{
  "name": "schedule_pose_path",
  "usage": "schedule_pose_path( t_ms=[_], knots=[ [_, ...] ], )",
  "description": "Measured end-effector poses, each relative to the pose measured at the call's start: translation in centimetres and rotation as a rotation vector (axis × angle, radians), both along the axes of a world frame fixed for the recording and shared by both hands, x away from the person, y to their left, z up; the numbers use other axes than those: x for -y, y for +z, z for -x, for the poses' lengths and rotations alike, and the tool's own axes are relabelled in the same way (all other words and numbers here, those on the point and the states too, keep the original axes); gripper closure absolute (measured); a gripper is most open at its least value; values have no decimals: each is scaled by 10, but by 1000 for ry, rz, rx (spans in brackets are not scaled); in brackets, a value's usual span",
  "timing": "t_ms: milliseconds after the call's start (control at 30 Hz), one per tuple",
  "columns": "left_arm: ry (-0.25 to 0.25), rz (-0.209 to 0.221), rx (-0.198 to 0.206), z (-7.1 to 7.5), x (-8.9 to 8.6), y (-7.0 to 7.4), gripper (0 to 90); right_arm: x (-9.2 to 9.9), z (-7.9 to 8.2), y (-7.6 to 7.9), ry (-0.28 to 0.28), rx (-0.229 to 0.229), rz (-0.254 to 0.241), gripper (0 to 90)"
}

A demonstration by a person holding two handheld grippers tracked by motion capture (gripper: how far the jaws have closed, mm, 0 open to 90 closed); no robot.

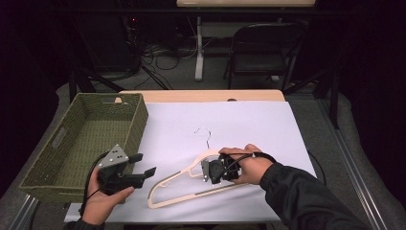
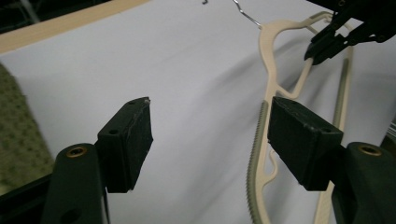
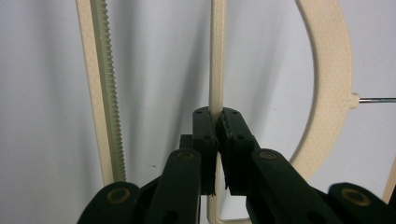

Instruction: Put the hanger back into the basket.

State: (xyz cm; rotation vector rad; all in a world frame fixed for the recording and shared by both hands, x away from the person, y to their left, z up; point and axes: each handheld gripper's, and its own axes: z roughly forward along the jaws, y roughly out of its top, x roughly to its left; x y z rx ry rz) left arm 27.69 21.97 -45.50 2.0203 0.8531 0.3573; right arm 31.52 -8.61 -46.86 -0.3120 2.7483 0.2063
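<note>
The woven basket (image 1: 84, 139) at the table's (image 1: 201, 96) left edge holds nothing. The left gripper (image 1: 143, 165) hovers beside it, jaws apart around nothing. The right gripper (image 1: 207, 171), nearer the front edge, clamps a thin inner bar of the cream hanger (image 1: 165, 187).

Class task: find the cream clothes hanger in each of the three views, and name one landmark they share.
High view: hanger lower centre, on the white sheet.
Left gripper view: hanger right of centre.
Right gripper view: hanger centre, clamped by the right gripper.
Shared landmark: the white sheet.

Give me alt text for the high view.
The right gripper is shut on a thin bar of a cream hanger on a white sheet; the left gripper hovers open beside a green woven basket.
</note>
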Motion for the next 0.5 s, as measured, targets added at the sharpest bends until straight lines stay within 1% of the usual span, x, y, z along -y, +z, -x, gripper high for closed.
schedule_pose_path(
  t_ms=[33,100,167,200,233,267,300,333,367,400,433,500],
  knots=[
    [-12,5,-16,-2,4,0,305,0,0,0,0,0,0,857],
    [-46,30,-51,-7,11,-2,305,-1,2,0,14,11,-3,857],
    [-60,46,-83,-12,18,-4,304,-1,3,0,7,11,-4,857],
    [-68,50,-92,-15,21,-5,303,-1,3,1,16,14,-4,857],
    [-95,67,-125,-20,27,-9,319,-2,4,0,20,15,-15,857],
    [-106,64,-135,-22,30,-10,342,-2,4,1,19,20,-4,857],
    [-112,68,-149,-24,33,-11,342,-2,5,1,15,19,-5,857],
    [-122,71,-161,-27,35,-13,341,-2,4,1,27,22,-4,857],
    [-122,71,-161,-27,35,-13,342,-2,4,1,27,22,-4,857],
    [-125,71,-178,-29,38,-15,342,-3,5,1,24,24,0,857],
    [-129,72,-189,-31,40,-16,341,-3,5,0,25,19,-10,856],
    [-145,69,-196,-34,45,-18,357,-3,6,-1,24,25,-2,857]
  ],
)
